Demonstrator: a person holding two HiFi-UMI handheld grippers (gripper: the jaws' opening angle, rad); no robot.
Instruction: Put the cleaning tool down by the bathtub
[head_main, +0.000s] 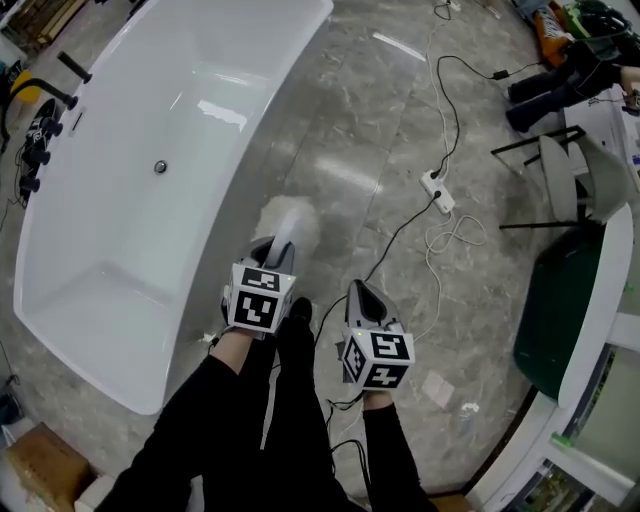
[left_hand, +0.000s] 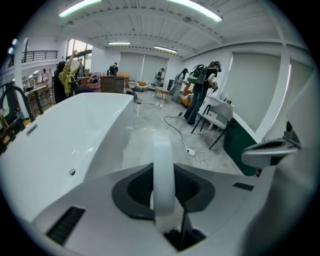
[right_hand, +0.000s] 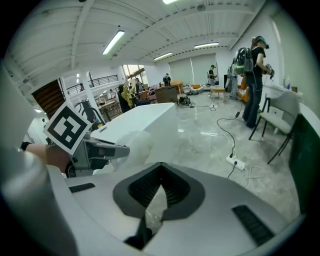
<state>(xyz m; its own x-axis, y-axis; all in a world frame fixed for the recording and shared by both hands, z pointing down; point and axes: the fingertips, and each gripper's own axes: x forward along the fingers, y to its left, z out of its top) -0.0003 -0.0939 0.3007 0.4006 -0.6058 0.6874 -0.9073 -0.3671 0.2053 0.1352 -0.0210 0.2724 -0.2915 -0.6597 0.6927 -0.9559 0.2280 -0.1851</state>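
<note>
We have not yet set the cleaning tool (head_main: 290, 216) down. Our left gripper (head_main: 275, 248) is clamped on its white handle, with the fluffy head over the floor (head_main: 400, 130) just beside the bathtub (head_main: 130, 250). Our right gripper (head_main: 358, 291) has its jaws drawn together on nothing.

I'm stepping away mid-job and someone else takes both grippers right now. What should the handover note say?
Left gripper: shut on the white handle of the cleaning tool, with its fluffy head pointing forward over the floor.
Right gripper: shut, nothing in it, held beside the left one.
Bathtub: just to the left of the tool head.
Done: the tool is already by the tub's outer side. I can't tell whether its head touches the floor.
Left: lay the tool on the floor by the tub, then open the left jaws.
</note>
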